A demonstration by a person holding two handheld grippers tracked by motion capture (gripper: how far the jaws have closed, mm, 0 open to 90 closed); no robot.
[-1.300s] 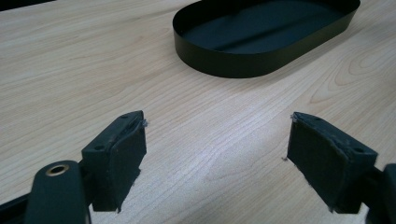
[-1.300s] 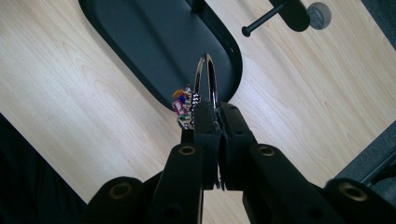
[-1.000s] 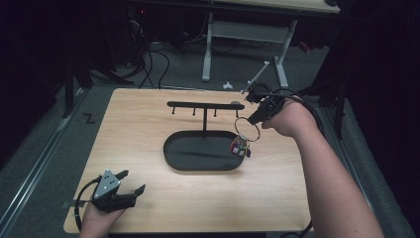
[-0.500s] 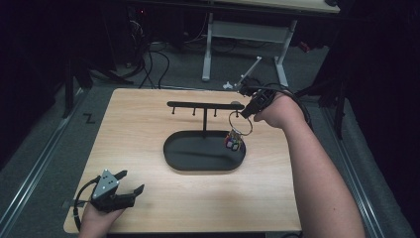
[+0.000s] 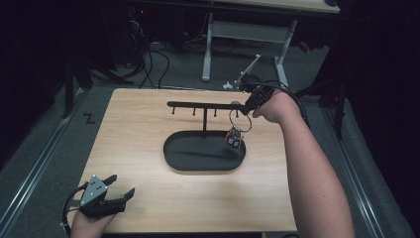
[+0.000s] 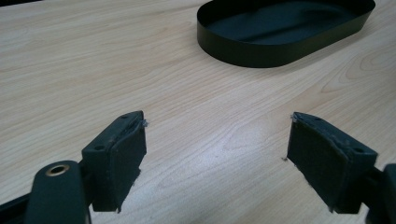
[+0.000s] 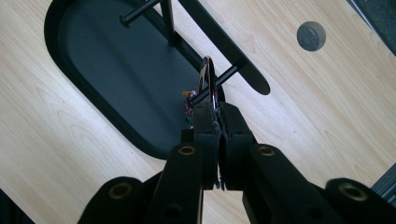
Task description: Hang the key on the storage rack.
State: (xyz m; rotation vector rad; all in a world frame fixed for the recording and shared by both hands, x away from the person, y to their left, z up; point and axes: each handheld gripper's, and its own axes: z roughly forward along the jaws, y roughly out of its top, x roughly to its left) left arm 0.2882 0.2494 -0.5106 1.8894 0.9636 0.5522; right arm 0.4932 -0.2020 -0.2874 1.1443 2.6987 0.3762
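Now one key ring (image 7: pixel 208 81) with small coloured tags, pinched between closed jaws of right gripper (image 7: pixel 216 112), beside a peg at the end of one black rack (image 5: pixel 204 105) above one oval tray (image 5: pixel 171 148). Left gripper (image 6: pixel 215 144) spread wide, holding nothing, near front edge of wooden table (image 5: pixel 138 114). Behind, dark room, cables, another desk.

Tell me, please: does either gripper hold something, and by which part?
The right gripper holds a key ring by the ring's near edge; its charms hang below. The left gripper holds nothing.
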